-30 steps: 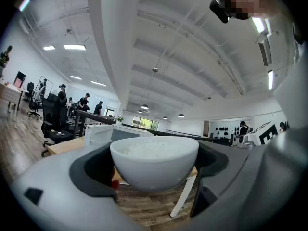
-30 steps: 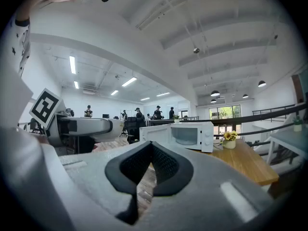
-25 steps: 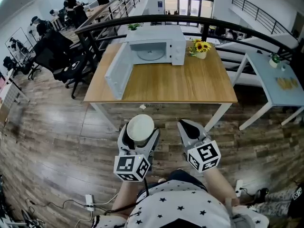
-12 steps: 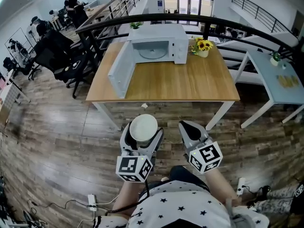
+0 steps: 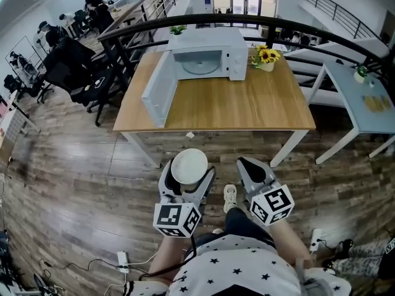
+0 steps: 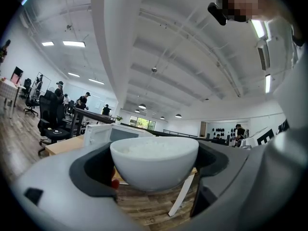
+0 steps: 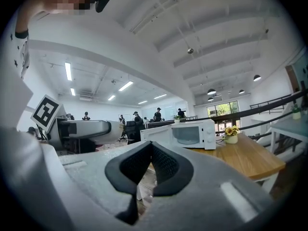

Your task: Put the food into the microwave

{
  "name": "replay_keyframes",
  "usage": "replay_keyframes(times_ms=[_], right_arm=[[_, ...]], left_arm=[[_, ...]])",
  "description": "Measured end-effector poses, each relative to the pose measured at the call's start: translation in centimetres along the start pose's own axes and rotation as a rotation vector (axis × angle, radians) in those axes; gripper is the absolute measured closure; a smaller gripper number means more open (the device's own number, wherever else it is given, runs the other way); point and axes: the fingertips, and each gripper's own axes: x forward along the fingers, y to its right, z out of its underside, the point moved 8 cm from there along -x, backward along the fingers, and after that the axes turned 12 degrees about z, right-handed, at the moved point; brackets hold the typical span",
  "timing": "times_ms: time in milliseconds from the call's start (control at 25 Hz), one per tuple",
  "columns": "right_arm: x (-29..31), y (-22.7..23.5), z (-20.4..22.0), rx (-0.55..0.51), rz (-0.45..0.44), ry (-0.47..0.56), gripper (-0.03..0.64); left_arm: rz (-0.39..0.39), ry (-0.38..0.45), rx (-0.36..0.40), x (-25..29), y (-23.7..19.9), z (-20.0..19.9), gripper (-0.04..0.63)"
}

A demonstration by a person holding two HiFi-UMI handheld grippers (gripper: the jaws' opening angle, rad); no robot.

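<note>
My left gripper (image 5: 187, 174) is shut on a white bowl (image 5: 189, 166) filled with rice, held level over the wooden floor, short of the table. In the left gripper view the bowl (image 6: 154, 160) sits between the dark pads. My right gripper (image 5: 248, 167) hangs beside it, shut and empty, its pads (image 7: 163, 166) meeting. The white microwave (image 5: 207, 57) stands at the far edge of the wooden table (image 5: 234, 106), its door (image 5: 157, 92) swung wide open to the left. Its turntable shows inside. It also shows as the microwave (image 7: 186, 134) in the right gripper view.
A vase of sunflowers (image 5: 265, 59) stands right of the microwave. A pale table (image 5: 364, 106) sits at the right. A black railing (image 5: 308, 26) curves behind the table. Black office chairs (image 5: 74, 73) and people are at the far left. Cables lie on the floor (image 5: 74, 184).
The table and microwave have drawn a little nearer as both grippers move forward together. A shoe has come into view between the grippers. The bowl stays held.
</note>
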Motion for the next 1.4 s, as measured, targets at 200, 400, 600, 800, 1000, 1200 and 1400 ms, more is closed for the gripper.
replay_keyframes(times_ms=[200, 400, 600, 800, 1000, 1200, 1400], right_arm=[[1.8, 0.6, -0.2, -0.015, -0.019, 0.009, 0.611], [4.4, 2.2, -0.3, -0.001, -0.023, 0.009, 0.611], [8.3, 4.2, -0.9, -0.007, -0.034, 0.024, 0.611], [12.4, 6.3, -1.9, -0.013, -0.046, 0.013, 0.611], [16.3, 9.0, -3.3, -0.035, -0.051, -0.002, 0.611], [20.3, 11.9, -4.4, -0.036, -0.062, -0.013, 0.611], [24.6, 14.8, -4.8, -0.032, -0.079, -0.023, 0.611]], left_arm=[[-0.012, -0.003, -0.004, 1.3, -1.2, 0.2, 0.114], [-0.019, -0.006, -0.004, 3.6, -2.4, 0.2, 0.114], [-0.021, -0.005, 0.005, 6.8, -4.2, -0.2, 0.114], [-0.032, -0.007, -0.003, 10.8, -6.7, -1.0, 0.114], [-0.035, -0.002, -0.002, 15.0, -8.6, -2.2, 0.115], [-0.048, -0.004, 0.005, 19.4, -10.3, -3.2, 0.114], [-0.07, -0.007, 0.016, 23.7, -12.3, -3.5, 0.114]])
